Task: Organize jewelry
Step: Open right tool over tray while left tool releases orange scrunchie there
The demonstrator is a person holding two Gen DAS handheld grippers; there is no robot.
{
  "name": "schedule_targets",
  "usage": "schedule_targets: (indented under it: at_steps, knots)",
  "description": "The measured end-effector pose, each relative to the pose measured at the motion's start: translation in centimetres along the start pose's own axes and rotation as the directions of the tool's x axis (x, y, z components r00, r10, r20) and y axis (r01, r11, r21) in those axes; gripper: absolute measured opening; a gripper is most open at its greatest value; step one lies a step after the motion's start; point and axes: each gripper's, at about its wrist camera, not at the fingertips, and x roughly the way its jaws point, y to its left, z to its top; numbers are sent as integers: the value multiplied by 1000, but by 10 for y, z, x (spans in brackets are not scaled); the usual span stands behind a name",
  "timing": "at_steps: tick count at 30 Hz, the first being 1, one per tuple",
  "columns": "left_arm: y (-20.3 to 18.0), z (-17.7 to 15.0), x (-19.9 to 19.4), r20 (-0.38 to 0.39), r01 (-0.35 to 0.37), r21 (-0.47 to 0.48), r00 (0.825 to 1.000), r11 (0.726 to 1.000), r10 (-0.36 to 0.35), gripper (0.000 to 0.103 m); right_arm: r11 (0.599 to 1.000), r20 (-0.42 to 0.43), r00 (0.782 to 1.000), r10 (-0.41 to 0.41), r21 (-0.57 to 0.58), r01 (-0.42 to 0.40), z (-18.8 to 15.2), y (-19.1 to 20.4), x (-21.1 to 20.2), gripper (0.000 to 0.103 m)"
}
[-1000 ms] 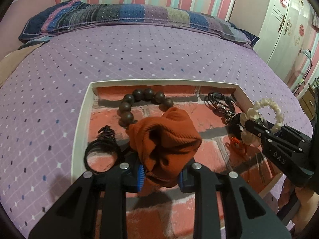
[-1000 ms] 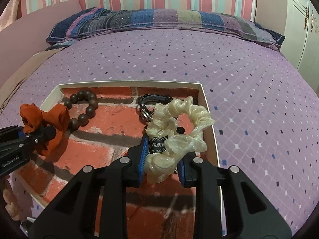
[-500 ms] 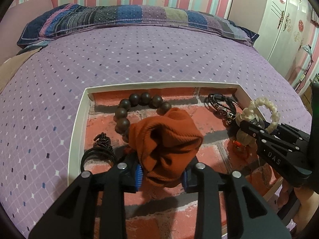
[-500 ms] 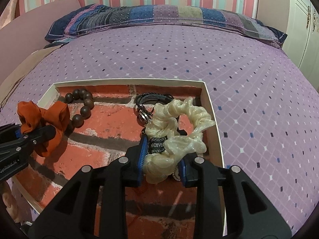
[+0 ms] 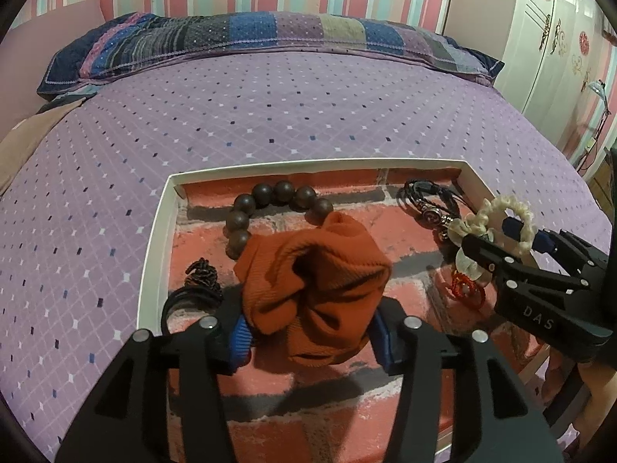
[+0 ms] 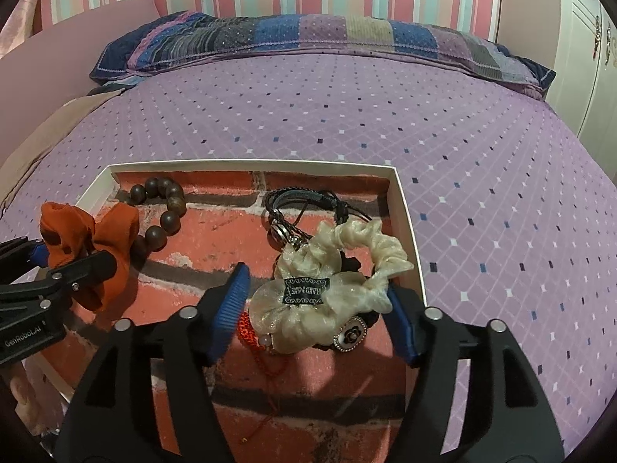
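Orange scrunchie (image 5: 314, 281) bunched upright between opening left gripper (image 5: 310, 341) jaws.

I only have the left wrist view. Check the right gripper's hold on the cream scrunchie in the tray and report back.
Observer: The right gripper is opening; the cream scrunchie lies between its pads, with a clear gap on one side.
Operator: Tell me what's tucked under it.
Observer: A round black flower charm peeks out at its near edge.
Operator: Describe any marking.
Observer: A black label on the scrunchie faces the right camera.
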Motion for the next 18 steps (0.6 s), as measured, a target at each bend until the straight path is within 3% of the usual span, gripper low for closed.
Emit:
schedule_targets:
  at_steps: [3, 13, 16, 18]
  knots:
    - [-1, 0, -3, 9, -4, 1, 1000, 1000, 4, 62, 1000, 13, 1000, -6, 3, 6, 1, 0, -3, 74]
    - [-11, -3, -16, 17, 5, 35, 1000, 999, -6, 65, 1000, 30, 1000, -7, -2, 7, 1, 1, -10, 76]
    - [-17, -6, -26, 50, -6, 57, 999, 998, 3, 82, 1000, 30, 1000, -1, 10, 1, 0, -1, -12, 76]
    - [-21, -8, -33, 68, 4, 71, 998, 997, -9, 83, 1000, 30, 1000, 0, 13, 0, 0, -1, -12, 76]
